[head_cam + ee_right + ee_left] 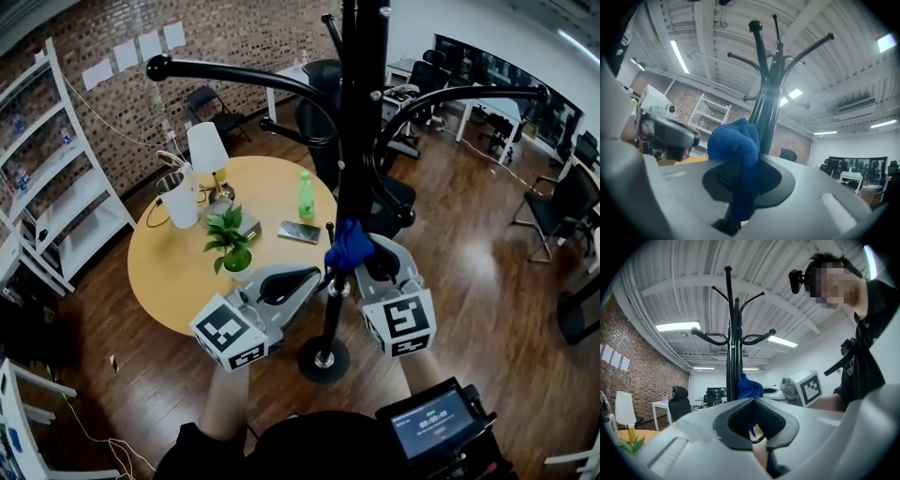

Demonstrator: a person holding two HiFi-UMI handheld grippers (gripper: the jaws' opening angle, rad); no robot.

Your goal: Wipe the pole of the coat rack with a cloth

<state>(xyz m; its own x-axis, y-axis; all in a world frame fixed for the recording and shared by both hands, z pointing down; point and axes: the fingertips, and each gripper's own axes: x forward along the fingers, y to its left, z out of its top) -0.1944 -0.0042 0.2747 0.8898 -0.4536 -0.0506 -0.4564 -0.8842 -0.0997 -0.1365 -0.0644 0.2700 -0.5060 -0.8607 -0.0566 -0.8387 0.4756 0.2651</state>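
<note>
The right gripper (367,267) has its fingers clenched on a blue cloth (349,246). In the right gripper view the cloth (733,145) fills the gap between the two dark pads of the right gripper (740,176). It bunches up past the fingertips and a strip hangs down below them. Just beyond those fingertips the bunched part lies against the black pole (361,141) of the coat rack, low on the pole and well below its curved arms. From these fingers the pole (766,112) rises straight ahead and a little to the right.

The left gripper (305,279) is on the other side of the pole, with its fingertips pointing at the pole from close by. In the left gripper view the pads of the left gripper (752,425) stand a narrow gap apart and grip nothing. A sliver of blue shows through the gap. The pole (732,362) stands just past the fingertips, slightly to their left. The cloth (749,386) sits against the pole's right side, directly beyond the fingers.

Below both sets of fingers the pole runs down to its round base (323,359) on the wooden floor. Behind the left fingers is a round yellow table (173,272). It carries a potted plant (228,234), a green bottle (306,195), a phone (299,232), a kettle (180,199) and a white lamp (208,150).
</note>
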